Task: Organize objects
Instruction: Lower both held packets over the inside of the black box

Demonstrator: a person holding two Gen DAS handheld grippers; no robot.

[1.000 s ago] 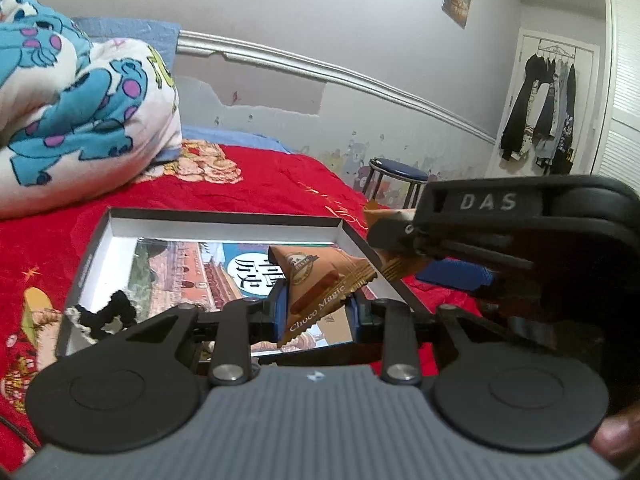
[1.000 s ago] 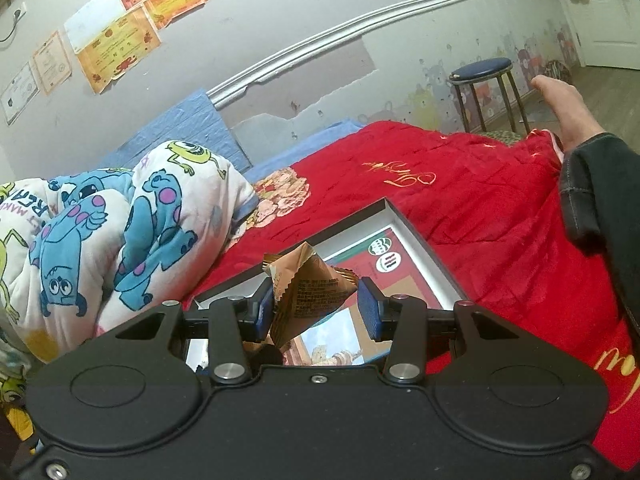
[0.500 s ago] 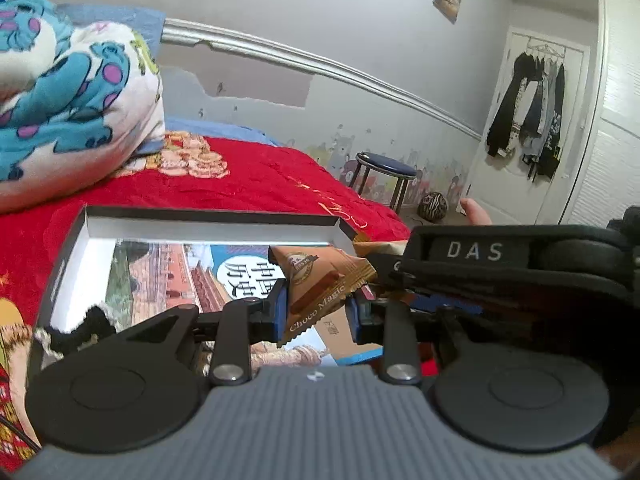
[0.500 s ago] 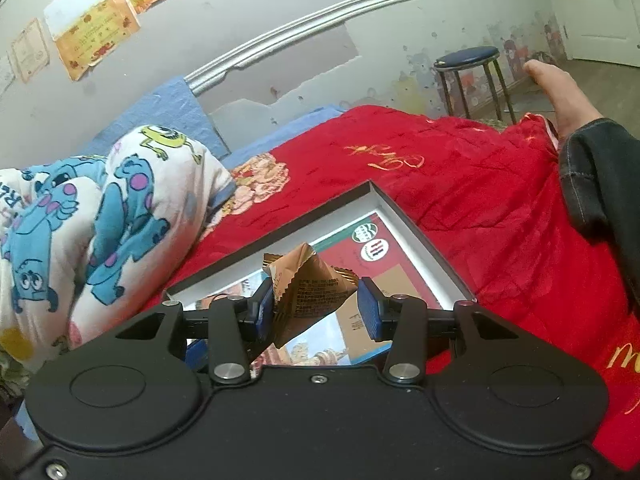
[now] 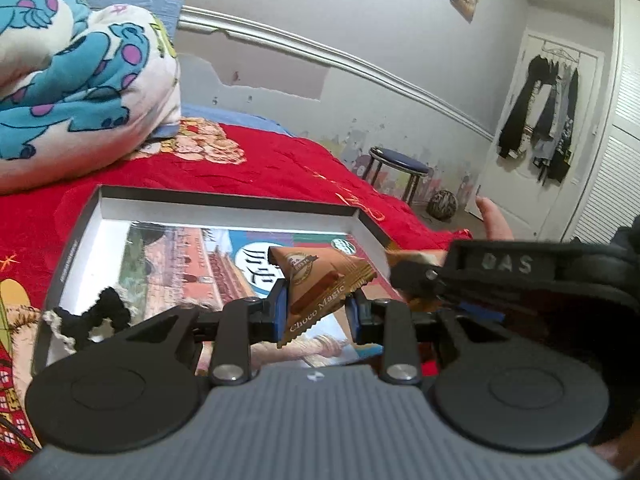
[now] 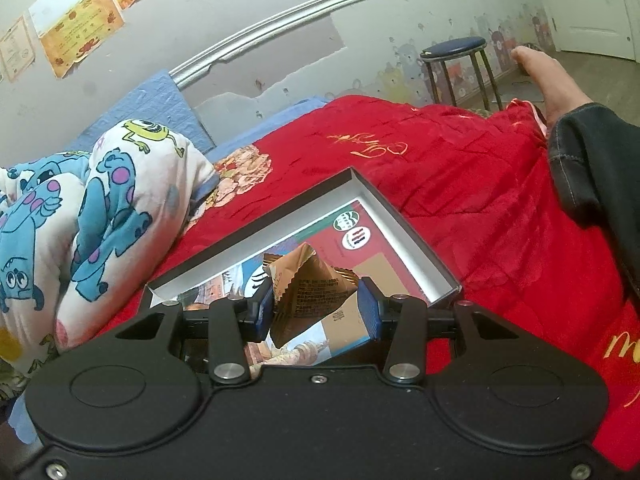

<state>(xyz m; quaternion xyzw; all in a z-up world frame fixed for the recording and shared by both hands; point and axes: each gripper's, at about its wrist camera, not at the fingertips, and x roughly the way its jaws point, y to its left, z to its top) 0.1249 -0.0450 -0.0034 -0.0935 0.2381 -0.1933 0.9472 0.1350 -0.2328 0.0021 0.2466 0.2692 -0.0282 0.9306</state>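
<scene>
My left gripper (image 5: 316, 312) is shut on a brown Choco Magic snack packet (image 5: 320, 284) and holds it above the near edge of an open shallow box (image 5: 224, 210) on the red bedspread. A black and white hair scrunchie (image 5: 90, 316) lies in the box's near left corner. My right gripper (image 6: 316, 308) is shut on a second brown snack packet (image 6: 308, 288) above the same box (image 6: 404, 224). The right gripper's body (image 5: 516, 276) shows to the right in the left wrist view.
A Monsters Inc. quilt (image 5: 76, 76) is piled at the back left of the bed (image 6: 460, 184). A blue-topped stool (image 5: 398, 168) stands by the wall. My jeans leg (image 6: 596, 160) and bare foot (image 6: 548, 76) lie on the right.
Both grippers have moved over the box with their packets held. The view has tilted slightly and the box sits a little further ahead. Grips are unchanged.
</scene>
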